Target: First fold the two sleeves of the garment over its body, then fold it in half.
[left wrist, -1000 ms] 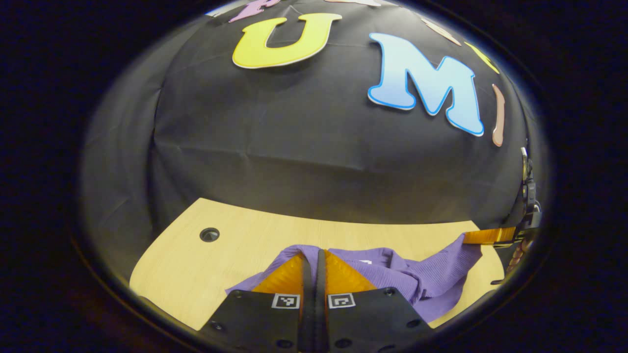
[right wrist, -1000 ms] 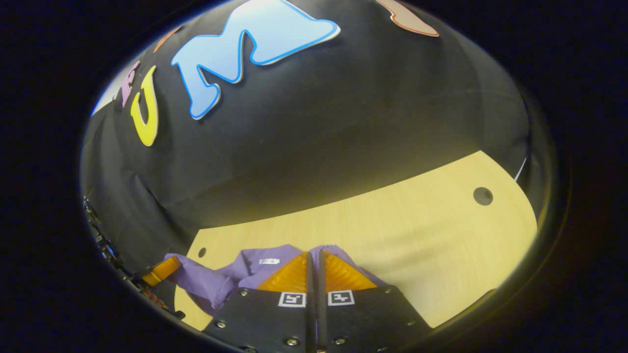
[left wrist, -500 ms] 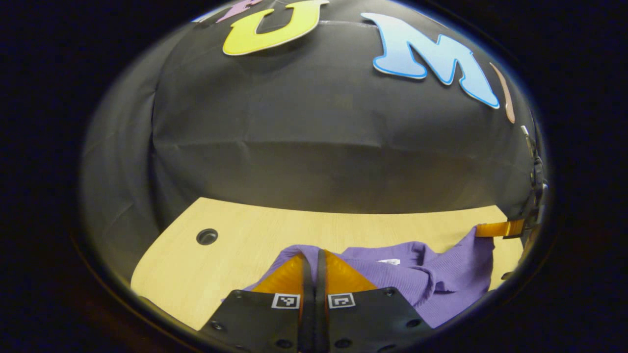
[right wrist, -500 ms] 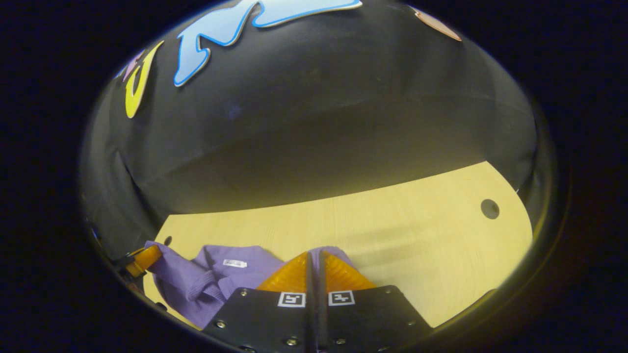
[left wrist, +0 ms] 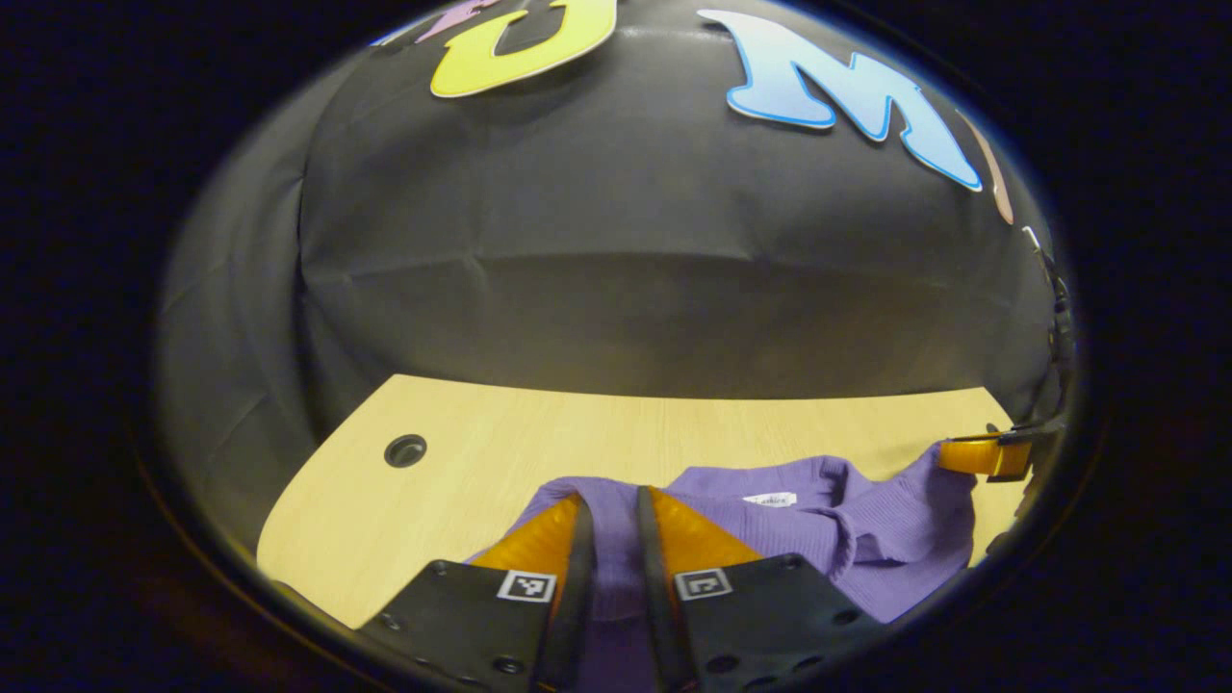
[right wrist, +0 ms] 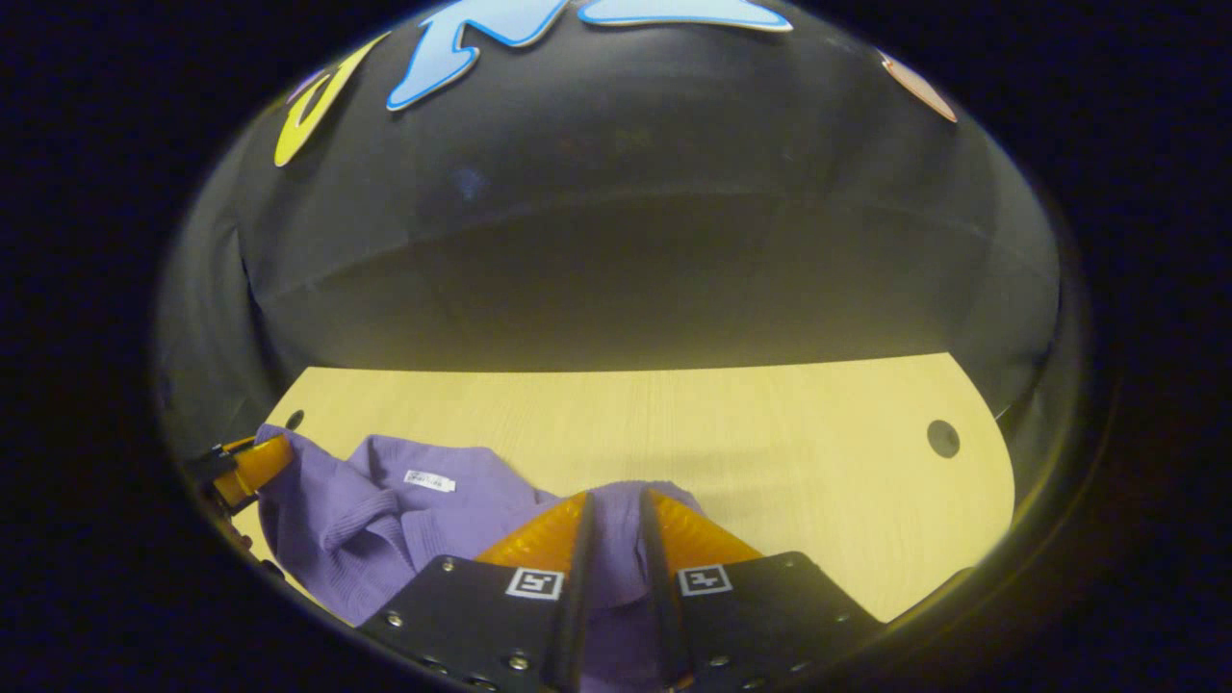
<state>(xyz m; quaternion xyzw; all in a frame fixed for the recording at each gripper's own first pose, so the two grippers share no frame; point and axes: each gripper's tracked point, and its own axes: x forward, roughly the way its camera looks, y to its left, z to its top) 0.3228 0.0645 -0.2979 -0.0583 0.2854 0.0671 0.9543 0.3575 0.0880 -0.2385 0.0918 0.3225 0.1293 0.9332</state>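
Garment [left wrist: 818, 525] lies bunched near worktop [left wrist: 462, 462] front edge, long axis running side to side, collar label up; left claw [left wrist: 608, 525] and right claw [right wrist: 613, 520] each slightly parted, fabric between fingers.

Purple garment on pale wood

The garment [left wrist: 847, 525] is a plain, finely ribbed purple with a small white label [left wrist: 770, 500] at its neck. The table [right wrist: 770, 433] is light yellowish wood with faint straight grain and a dark round hole [right wrist: 942, 438]; the wall behind is black.
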